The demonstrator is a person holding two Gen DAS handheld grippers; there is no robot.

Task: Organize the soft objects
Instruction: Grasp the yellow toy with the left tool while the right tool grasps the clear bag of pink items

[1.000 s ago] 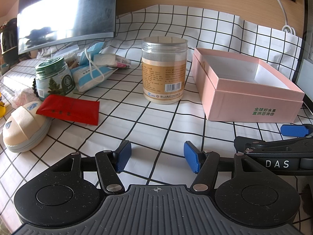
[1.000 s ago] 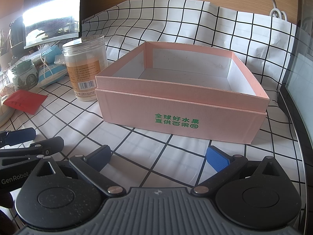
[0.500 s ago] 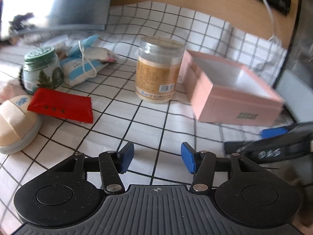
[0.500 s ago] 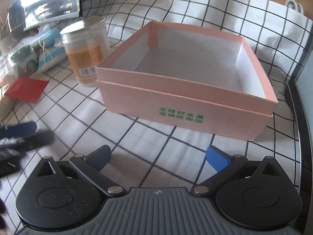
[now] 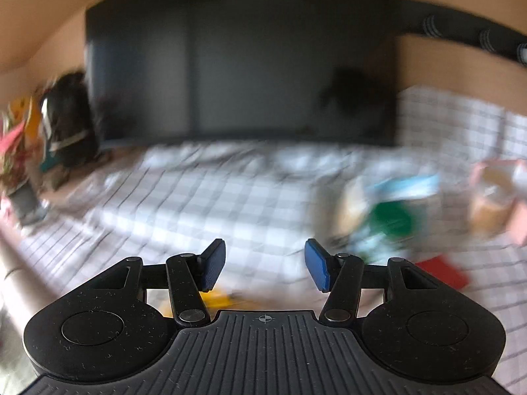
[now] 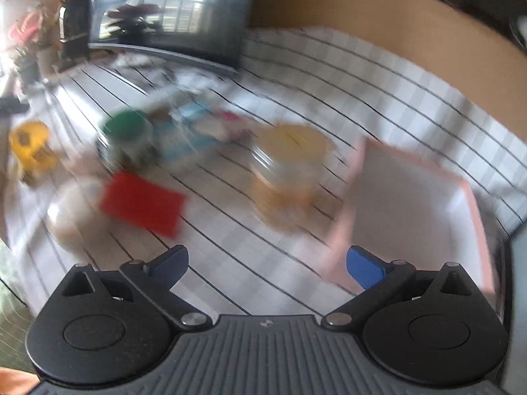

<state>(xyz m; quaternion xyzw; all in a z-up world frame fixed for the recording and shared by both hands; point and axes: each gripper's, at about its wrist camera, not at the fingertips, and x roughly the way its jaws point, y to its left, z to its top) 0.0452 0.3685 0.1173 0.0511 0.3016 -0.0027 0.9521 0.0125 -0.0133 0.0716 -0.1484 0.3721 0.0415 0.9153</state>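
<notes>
Both views motion-blurred; object identities partly uncertain.

Left gripper (image 5: 265, 265): jaws apart, nothing between the blue pads. They closed in slightly over the last moments and now stand a little short of full width. Right gripper (image 6: 266, 265): jaws spread wide, empty.

Layout, right wrist view: pink box (image 6: 411, 210) at right of frame, open top, interior looks empty. Clear jar with yellowish contents (image 6: 286, 171) at centre, just left of the box. Red packet (image 6: 141, 204) lies flat at left centre. Pale rounded pad (image 6: 72, 210) sits just left of it, apparently touching or overlapping its edge; cannot confirm. Green-lidded jar (image 6: 126, 138) above them, with blue-and-white soft packs (image 6: 187, 131) beside it. Yellow toy (image 6: 31, 146) at far left.

Left wrist view: same cluster smeared at right of frame; green lid (image 5: 392, 219) and a corner of the red packet (image 5: 444, 273) legible. Checked cloth (image 5: 197, 204) fills the middle.

Judgement: no soft item is boxed yet; step is approach to a first pick.

Risks:
1. Soft packs lie against the green-lidded jar; a fast reach could knock it over.
2. The clear jar stands between cluster and box; a low carry could clip it.
3. Flat packet on loose cloth; pads may pinch cloth too.
</notes>
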